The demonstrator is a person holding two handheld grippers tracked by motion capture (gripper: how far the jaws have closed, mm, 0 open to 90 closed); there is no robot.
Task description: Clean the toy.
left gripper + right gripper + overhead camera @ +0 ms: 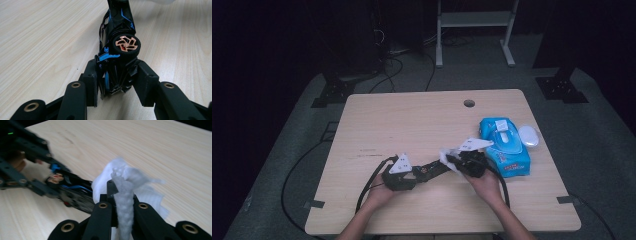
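Note:
A black toy car (117, 47) with blue trim and copper wheels lies on its side, with my left gripper (115, 82) shut on its rear end. In the high view the toy car (432, 169) stretches between both grippers near the table's front. My right gripper (123, 192) is shut on a bunched white wet wipe (125, 182), which is pressed against the front of the toy car (75, 192). From above, the wipe (448, 156) shows just left of the right gripper (457, 161), and the left gripper (414, 175) sits lower left.
A blue pack of wet wipes (504, 145) lies at the right side of the wooden table (412, 120), with a white oval lid or mouse (528, 135) beside it. A cable hole (469, 103) sits near the far edge. Cables trail off the table's front left.

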